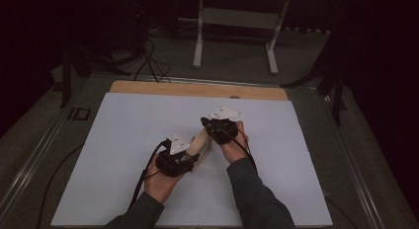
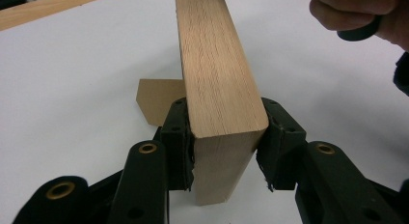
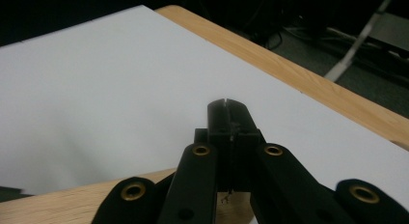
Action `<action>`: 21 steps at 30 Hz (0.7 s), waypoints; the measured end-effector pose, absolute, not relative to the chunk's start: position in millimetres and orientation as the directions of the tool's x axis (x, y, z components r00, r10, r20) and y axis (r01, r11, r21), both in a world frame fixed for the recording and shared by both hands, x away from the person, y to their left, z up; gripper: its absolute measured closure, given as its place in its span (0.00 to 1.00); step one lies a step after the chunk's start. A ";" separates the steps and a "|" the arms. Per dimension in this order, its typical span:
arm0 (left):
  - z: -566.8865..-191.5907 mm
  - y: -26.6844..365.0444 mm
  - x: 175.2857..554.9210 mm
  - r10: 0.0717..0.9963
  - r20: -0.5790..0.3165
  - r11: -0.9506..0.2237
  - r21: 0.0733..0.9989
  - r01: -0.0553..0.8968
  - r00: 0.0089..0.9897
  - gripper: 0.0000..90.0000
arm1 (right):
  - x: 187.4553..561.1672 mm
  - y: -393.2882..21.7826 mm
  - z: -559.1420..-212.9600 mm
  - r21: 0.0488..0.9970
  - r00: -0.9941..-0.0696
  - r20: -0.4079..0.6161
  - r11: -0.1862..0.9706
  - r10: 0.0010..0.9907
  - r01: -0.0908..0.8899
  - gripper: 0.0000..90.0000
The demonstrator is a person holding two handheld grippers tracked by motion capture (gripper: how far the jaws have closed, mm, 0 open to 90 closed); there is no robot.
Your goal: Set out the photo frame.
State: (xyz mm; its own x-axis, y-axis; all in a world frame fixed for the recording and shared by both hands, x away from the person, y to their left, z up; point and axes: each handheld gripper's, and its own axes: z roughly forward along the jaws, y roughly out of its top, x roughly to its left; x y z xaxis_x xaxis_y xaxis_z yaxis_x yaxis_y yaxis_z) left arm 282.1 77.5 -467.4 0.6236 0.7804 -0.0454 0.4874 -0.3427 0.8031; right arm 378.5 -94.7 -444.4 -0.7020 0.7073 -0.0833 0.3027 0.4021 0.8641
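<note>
Wooden block [image 2: 217,74] stands pinched in the left gripper [image 2: 224,137] above the white sheet [image 1: 128,135]. Right gripper [image 3: 226,113], jaws pressed together and empty, rests over its far end; a nudge there could twist it loose.

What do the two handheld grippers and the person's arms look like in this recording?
Both the left gripper and the right gripper are black, each topped by a grey three-cornered plate with small marks and trailing a black cable. In the gripper views their jaws are black linked bars with brass-coloured rivets. The person wears dark grey long sleeves.
</note>
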 end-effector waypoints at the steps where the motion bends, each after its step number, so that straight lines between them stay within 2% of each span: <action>1: -467.5 77.4 282.1 0.780 -0.045 -0.343 0.803 0.487 0.624 0.67 | 380.1 -95.2 -445.0 0.860 -0.700 -0.083 0.405 0.709 0.309 1.00; 21: -466.9 80.9 284.0 0.793 -0.004 -0.365 0.799 0.479 0.610 0.66 | 381.2 -102.3 -445.8 0.853 -0.697 -0.067 0.403 0.714 0.331 1.00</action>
